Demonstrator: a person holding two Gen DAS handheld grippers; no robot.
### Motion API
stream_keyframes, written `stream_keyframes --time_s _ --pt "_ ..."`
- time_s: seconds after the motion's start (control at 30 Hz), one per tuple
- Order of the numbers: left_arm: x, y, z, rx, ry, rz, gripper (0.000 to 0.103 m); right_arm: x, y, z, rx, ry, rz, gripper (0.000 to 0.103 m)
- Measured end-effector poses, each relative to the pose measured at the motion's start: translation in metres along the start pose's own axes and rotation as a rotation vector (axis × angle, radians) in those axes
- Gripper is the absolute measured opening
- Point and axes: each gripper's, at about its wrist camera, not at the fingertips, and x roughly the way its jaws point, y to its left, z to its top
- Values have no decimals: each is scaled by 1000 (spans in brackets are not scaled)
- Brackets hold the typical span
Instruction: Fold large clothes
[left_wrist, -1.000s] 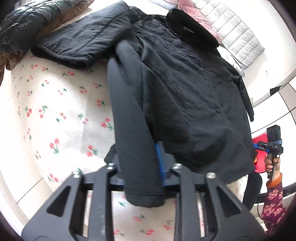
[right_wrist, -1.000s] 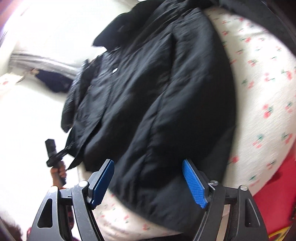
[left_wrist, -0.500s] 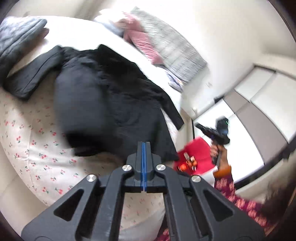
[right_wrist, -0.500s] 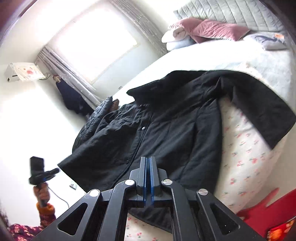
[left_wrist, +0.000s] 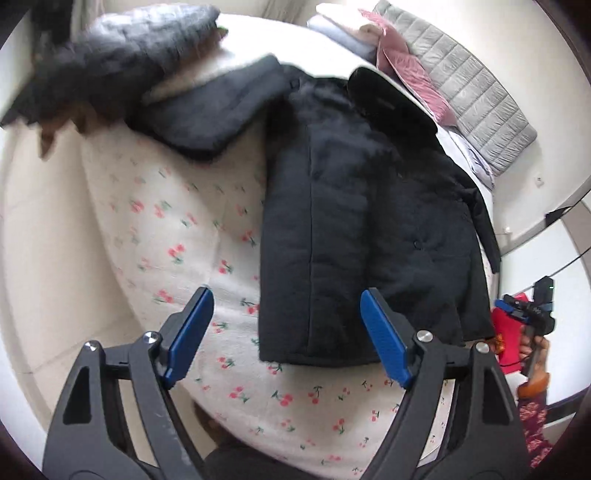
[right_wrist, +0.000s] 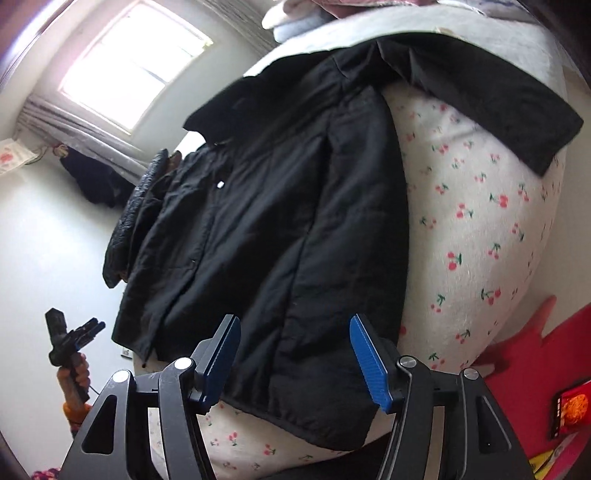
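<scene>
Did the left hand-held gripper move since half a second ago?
Yes. The left hand-held gripper came closer to the black coat on the cherry-print sheet, and opened.

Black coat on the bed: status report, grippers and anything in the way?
Left gripper open, empty. Right gripper open, empty, hem between its jaws. Black coat flat on cherry-print sheet, one sleeve spread out. Other clothes piled beside it.

Bright window (right_wrist: 129, 70) with grey curtains (right_wrist: 74, 129), white walls (right_wrist: 44, 236), cherry-print bedsheet (right_wrist: 480, 229), grey quilted headboard (left_wrist: 476, 107).
</scene>
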Motion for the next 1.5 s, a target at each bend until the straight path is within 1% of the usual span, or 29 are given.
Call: stream_keyframes --time_s 0.13,0.2,0.33,0.47,0.5,0.57,0.6,0.67,0.7,0.73,0.77,0.8,0.83,0.87,0.9,0.97,1.0,1.03,1.1,1.13,1.23,1.27,1.3,1.33,1.37,1.4,1.43,1.47,1.5 --pt "30 2 2 6 44 -8 81 7 -13 -6 21 20 -23 64" --pt "40 3 4 -17 61 -36 81 3 -18 -8 32 -1 -53 64" --pt "41 -2 3 -20 58 -81 82 -1 -32 -10 77 -21 -23 65" --pt "50 0 4 -33 73 -101 82 18 -41 -13 108 28 2 65" --pt "52 2 4 -43 76 -107 82 21 -43 -15 120 17 18 67" --pt "53 5 1 -65 80 -132 81 20 -46 -17 146 -12 77 69" --pt "52 6 -1 -67 82 -149 81 22 -48 -19 173 5 149 69" --pt "52 5 -5 -63 102 -184 80 34 -48 -27 208 92 315 69" --pt "53 3 -7 -58 119 -206 72 40 -45 -32 209 131 357 69" --pt "53 1 -9 -57 134 -219 67 45 -41 -35 201 152 370 69" --pt "56 -2 -10 -55 155 -220 55 51 -35 -39 187 169 385 66" --pt "57 -7 -11 -48 161 -191 46 57 -28 -41 176 182 396 54" --pt "56 -12 -11 -38 158 -163 40 60 -23 -41 169 184 397 25" --pt "53 -16 -11 -36 156 -183 14 61 -14 -39 153 169 375 23" --pt "49 -21 -11 -46 152 -216 13 55 -3 -35 117 137 342 19" --pt "25 -36 -7 -53 106 -234 11 33 15 -26 64 53 355 14" --pt "14 -43 -5 -56 83 -261 11 19 23 -20 39 6 367 13" --pt "-3 -52 -2 -70 57 -307 11 -4 33 -11 8 -61 379 12" --pt "-33 -71 4 -74 14 -377 11 -42 46 3 -30 -159 392 11" --pt "-43 -78 4 -70 1 -399 10 -60 51 8 -43 -205 395 11" --pt "-85 -106 -1 -37 -31 -513 10 -111 51 20 -71 -315 415 11" --pt "-99 -119 -6 3 -35 -541 11 -124 48 24 -77 -345 413 11" --pt "-109 -130 -13 52 -31 -548 12 -135 44 25 -73 -372 408 11" --pt "-114 -137 -19 89 -20 -540 13 -143 35 24 -60 -388 398 11" --pt "-113 -146 -26 142 3 -514 19 -148 26 25 -49 -391 376 11" --pt "-110 -150 -35 199 36 -468 28 -149 19 24 -39 -385 338 12" --pt "-99 -154 -44 245 78 -386 32 -146 6 20 -17 -361 274 16" --pt "-81 -154 -57 279 136 -278 45 -141 -3 15 8 -334 220 20" --pt "-61 -150 -71 309 205 -177 56 -134 -16 8 46 -298 149 31"
